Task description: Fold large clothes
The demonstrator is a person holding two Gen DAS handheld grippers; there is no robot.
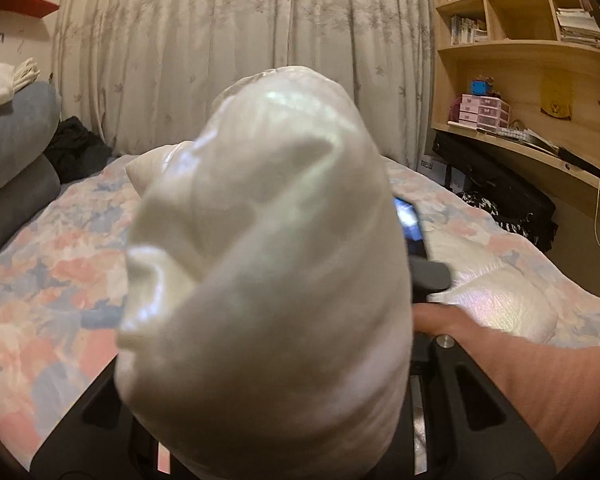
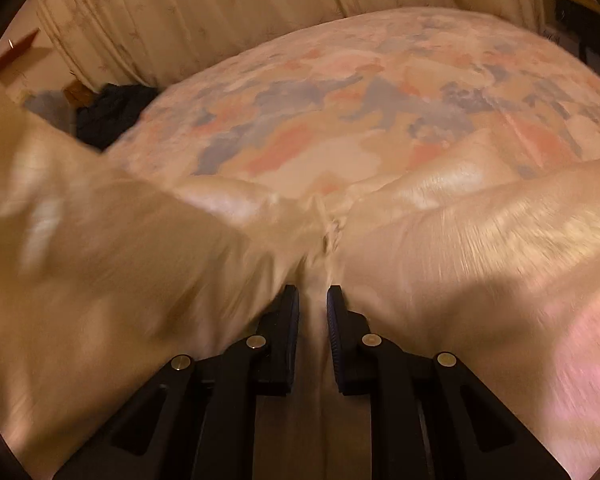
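The garment here is a shiny, pearly-white puffy jacket (image 2: 440, 216), and it's spread over the near side of the floral bedspread (image 2: 340, 100), with the curtain (image 1: 240, 40) at the bed's far edge.

The right gripper (image 2: 313, 308) is clenched on a thin gathered ridge of the jacket, fabric pinched between the two pads and bulging out on both sides. Solid-looking grasp, though that view is blurry.

The left gripper (image 1: 268, 440) is a different story: a big bunched lobe of the jacket (image 1: 260, 260) sits right in front of the camera above the bedspread and hides the fingers completely. Probably it's holding that bunch, but you can't actually tell from this view.

What could go wrong, in my opinion: the fabric looks slick and puffy, so a thin pinch like the right one could slide out once the person pulls. And with the left view blocked, the fold could land crooked, or the bunch could trap extra layers and leave a lumpy fold.
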